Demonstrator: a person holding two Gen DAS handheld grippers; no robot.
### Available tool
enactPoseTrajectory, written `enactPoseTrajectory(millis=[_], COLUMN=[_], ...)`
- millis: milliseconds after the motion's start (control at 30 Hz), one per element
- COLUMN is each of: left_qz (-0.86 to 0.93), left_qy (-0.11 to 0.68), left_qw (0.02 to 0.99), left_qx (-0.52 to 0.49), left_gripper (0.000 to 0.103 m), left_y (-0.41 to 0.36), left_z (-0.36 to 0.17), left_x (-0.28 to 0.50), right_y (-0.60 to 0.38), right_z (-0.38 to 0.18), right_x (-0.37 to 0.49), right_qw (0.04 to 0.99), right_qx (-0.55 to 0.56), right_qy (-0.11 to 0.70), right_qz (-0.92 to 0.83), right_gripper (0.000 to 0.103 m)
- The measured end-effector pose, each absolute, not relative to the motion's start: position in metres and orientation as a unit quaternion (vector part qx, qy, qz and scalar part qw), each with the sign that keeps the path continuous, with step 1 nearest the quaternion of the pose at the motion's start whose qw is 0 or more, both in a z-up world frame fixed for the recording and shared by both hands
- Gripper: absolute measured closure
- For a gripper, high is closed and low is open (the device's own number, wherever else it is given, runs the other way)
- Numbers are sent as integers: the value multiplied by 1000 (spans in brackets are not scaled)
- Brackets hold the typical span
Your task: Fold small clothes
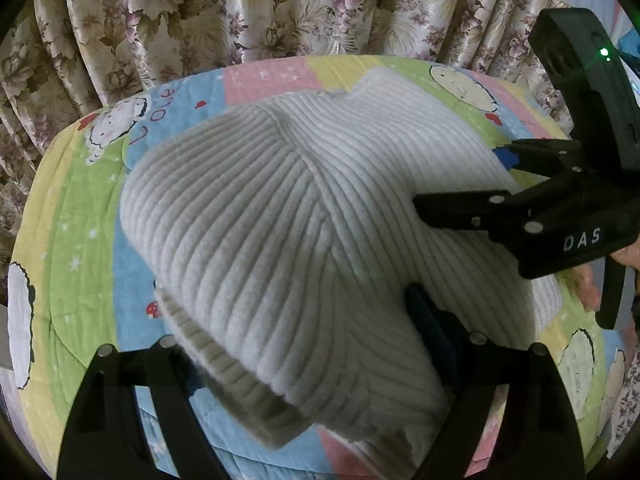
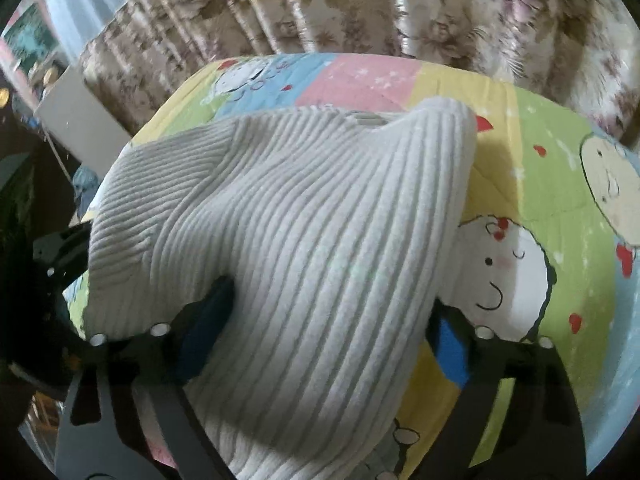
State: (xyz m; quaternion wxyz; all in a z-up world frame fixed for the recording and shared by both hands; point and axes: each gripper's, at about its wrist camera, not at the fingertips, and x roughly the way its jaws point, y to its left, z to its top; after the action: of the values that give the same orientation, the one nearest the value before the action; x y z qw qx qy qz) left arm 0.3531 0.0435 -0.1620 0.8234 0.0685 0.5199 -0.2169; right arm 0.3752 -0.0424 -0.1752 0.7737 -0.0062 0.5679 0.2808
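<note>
Nearest your left gripper (image 1: 304, 344), the ribbed hem of the white ribbed sweater (image 1: 280, 216) hangs between its two fingers, which stand wide apart with cloth draped across them; whether they actually pinch it, you cannot tell. Your right gripper (image 2: 332, 320) also has its fingers spread, with a lifted bulge of the sweater lying between the blue pads (image 2: 452, 348). Beyond, the sweater rests bunched on the cartoon-print quilt (image 1: 80, 216). Farthest back hangs the floral curtain (image 1: 200, 12). No container shows in either view.
</note>
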Motion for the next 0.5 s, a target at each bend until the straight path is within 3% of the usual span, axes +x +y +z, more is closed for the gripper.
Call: enactPoseTrajectory(millis=[67, 167, 500], left_qz=[-225, -231, -212], left_qy=[518, 517, 521], left_qw=[822, 820, 821], left_qx=[68, 80, 99], left_gripper=[21, 27, 56], left_y=[44, 42, 40], left_z=[-160, -156, -139], left_x=[353, 353, 345], right_y=[-36, -26, -23], right_z=[-168, -161, -138], right_x=[372, 366, 349], right_qw=[775, 779, 802], right_qx=[-39, -95, -133], right_qy=[561, 546, 504], right_qz=[290, 295, 293], right_gripper=[34, 43, 58])
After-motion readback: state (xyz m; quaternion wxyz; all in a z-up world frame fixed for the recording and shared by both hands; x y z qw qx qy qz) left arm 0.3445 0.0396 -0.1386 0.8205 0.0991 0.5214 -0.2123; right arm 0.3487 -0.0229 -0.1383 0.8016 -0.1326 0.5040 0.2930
